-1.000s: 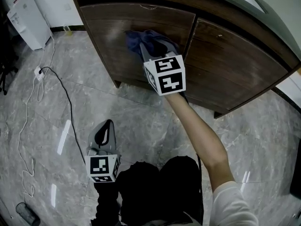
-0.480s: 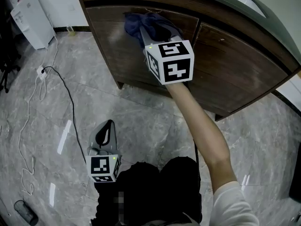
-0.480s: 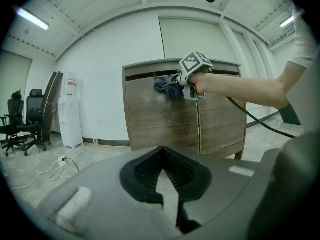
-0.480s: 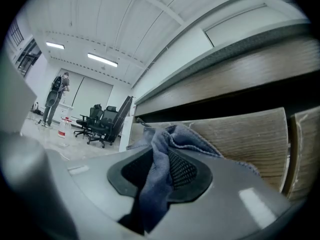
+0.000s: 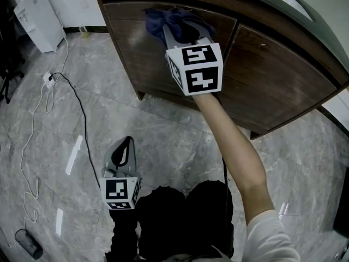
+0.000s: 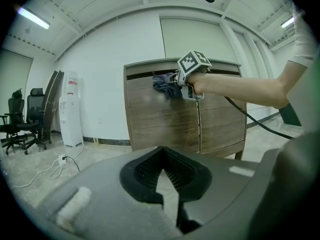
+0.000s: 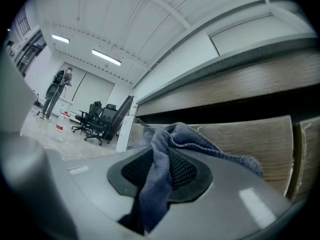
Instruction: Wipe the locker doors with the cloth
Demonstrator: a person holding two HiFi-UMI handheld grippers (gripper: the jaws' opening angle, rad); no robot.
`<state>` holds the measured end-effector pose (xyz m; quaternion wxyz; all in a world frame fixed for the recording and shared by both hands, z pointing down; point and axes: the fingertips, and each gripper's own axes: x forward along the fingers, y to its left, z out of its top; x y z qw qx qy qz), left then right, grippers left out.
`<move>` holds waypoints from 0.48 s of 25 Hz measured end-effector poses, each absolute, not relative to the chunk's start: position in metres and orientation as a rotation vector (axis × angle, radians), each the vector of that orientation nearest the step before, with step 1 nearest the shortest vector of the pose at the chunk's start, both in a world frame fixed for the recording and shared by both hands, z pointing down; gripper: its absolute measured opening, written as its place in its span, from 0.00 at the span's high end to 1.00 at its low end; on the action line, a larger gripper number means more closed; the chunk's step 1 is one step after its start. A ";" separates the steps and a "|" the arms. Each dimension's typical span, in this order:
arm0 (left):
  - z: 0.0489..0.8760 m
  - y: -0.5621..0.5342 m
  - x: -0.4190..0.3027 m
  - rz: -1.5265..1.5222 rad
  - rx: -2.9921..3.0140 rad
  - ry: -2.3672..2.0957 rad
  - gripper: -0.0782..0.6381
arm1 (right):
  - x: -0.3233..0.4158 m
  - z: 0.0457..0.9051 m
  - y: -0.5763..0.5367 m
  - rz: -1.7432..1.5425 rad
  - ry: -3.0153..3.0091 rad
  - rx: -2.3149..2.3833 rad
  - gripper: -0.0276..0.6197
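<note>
A crumpled blue cloth (image 5: 161, 18) is pressed against the top of the left dark wooden locker door (image 5: 143, 59); the right door (image 5: 272, 75) is beside it. My right gripper (image 5: 184, 28) is shut on the cloth, held out level at arm's length. In the right gripper view the cloth (image 7: 161, 179) hangs between the jaws, with the door (image 7: 250, 139) close behind. The left gripper view shows the cloth (image 6: 166, 86) high on the locker (image 6: 160, 124). My left gripper (image 5: 127, 144) is low over the floor, well back from the locker, shut and holding nothing.
A white appliance (image 5: 34, 16) stands by the wall at far left. A black cable (image 5: 77, 107) and a white cord with a power strip (image 5: 48, 79) lie across the marble floor. Office chairs (image 6: 22, 126) stand further left. My dark-clothed legs (image 5: 180, 217) are below.
My right gripper has carried the cloth up the left door, from its middle to near its top edge. The left gripper has stayed still.
</note>
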<state>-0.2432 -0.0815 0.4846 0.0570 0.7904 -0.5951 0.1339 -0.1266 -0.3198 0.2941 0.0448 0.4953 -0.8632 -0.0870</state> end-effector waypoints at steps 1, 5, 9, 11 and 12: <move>0.485 -0.081 -0.244 0.407 2.396 -1.805 0.89 | -0.127 0.298 -0.320 -0.253 -2.640 1.512 0.81; 0.487 -0.081 -0.248 0.410 2.389 -1.810 0.89 | -0.131 0.318 -0.322 -0.214 -2.638 1.510 0.81; 0.488 -0.082 -0.252 0.412 2.383 -1.816 0.89 | -0.135 0.341 -0.324 -0.151 -2.641 1.502 0.81; 0.489 -0.082 -0.254 0.413 2.379 -1.821 0.89 | -0.138 0.356 -0.325 -0.114 -2.639 1.494 0.81; 0.490 -0.082 -0.255 0.414 2.378 -1.823 0.89 | -0.139 0.363 -0.325 -0.100 -2.636 1.488 0.81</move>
